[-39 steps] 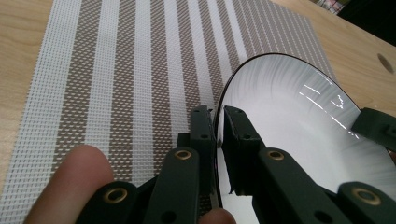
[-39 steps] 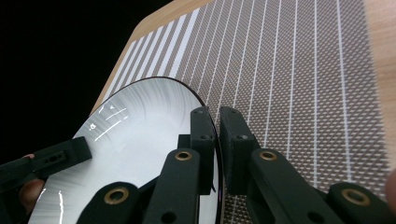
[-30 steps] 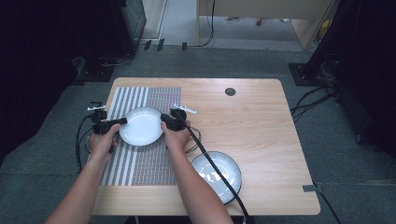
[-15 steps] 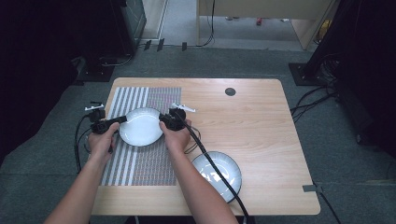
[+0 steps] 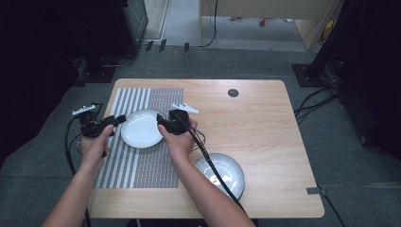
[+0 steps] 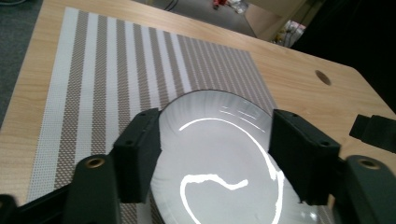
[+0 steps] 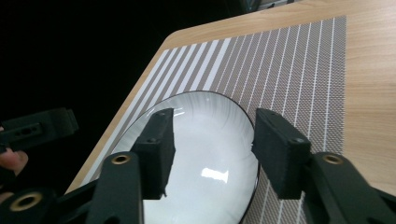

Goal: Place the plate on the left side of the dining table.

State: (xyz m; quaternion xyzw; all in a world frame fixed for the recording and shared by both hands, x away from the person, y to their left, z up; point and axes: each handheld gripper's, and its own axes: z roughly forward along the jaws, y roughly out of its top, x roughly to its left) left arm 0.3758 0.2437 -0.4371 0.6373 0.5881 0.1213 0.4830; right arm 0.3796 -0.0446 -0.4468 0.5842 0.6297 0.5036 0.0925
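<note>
A white plate (image 5: 141,128) lies on the striped placemat (image 5: 142,165) at the table's left. My left gripper (image 5: 117,120) hovers at the plate's left rim and my right gripper (image 5: 161,121) at its right rim. Both have just been opening, and both stand open and lifted off the plate. In the left gripper view the plate (image 6: 219,158) shows below the spread jaws of my left gripper (image 6: 215,126), with no pad touching it. The right gripper view shows the same plate (image 7: 210,158) under my open right gripper (image 7: 212,121).
A second grey-rimmed plate (image 5: 220,172) sits near the table's front right, with the right gripper's cable across it. A round dark hole (image 5: 233,92) marks the wooden table (image 5: 265,123) at the back. Dark equipment and cables surround the table on the floor.
Both grippers were shut on the plate's opposite rims. They have opened, let go and risen a little, and the plate stays on the placemat.
</note>
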